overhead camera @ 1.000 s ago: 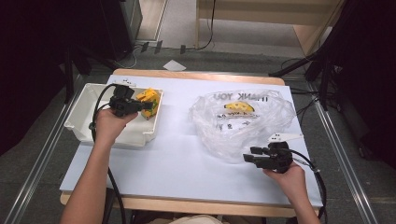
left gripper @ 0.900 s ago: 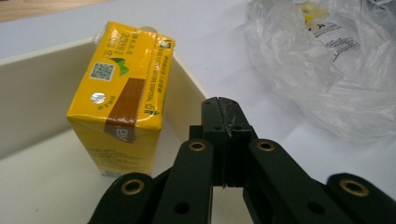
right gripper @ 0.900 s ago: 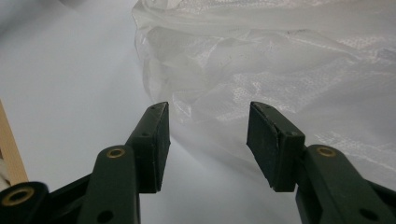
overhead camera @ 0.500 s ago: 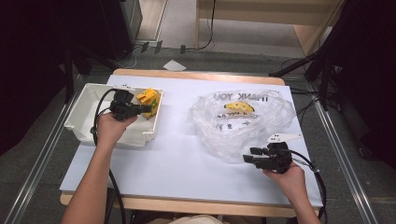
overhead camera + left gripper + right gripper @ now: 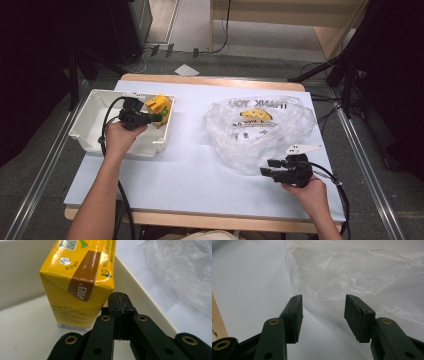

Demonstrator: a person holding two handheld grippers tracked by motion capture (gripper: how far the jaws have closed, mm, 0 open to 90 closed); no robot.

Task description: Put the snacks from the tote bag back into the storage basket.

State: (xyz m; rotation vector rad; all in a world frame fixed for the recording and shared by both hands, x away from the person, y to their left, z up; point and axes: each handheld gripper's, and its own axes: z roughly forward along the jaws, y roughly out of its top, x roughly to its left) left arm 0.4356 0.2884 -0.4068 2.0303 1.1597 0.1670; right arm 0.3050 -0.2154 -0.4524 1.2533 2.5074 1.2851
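The left tongs (image 5: 159, 118) are shown pressed together with nothing between them, their tips set just beside the lower corner of the yellow drink carton (image 5: 80, 277) inside the white bin (image 5: 90, 125). Compared with the frame a second earlier, the left hand (image 5: 117, 140) has been lowered slightly into the bin, so that the closed tips are brought down alongside the carton; the carton itself is seen unmoved, standing against the bin's right wall beside a second yellow-and-green pack (image 5: 161, 103) at the same end. No grip has been taken, and the jaws would have to be spread before the carton could be lifted; a nudge with the closed tips is the other reading.

At centre right, the clear plastic bag (image 5: 260, 127) lies crumpled on the white desk (image 5: 190, 170), its printed side up and its place unaltered.

The right tongs (image 5: 323, 315) are held spread and empty, level above the desk, with the bag's near edge just beyond their pads. They have been kept in place throughout, apparently in readiness to take the bag's rim.
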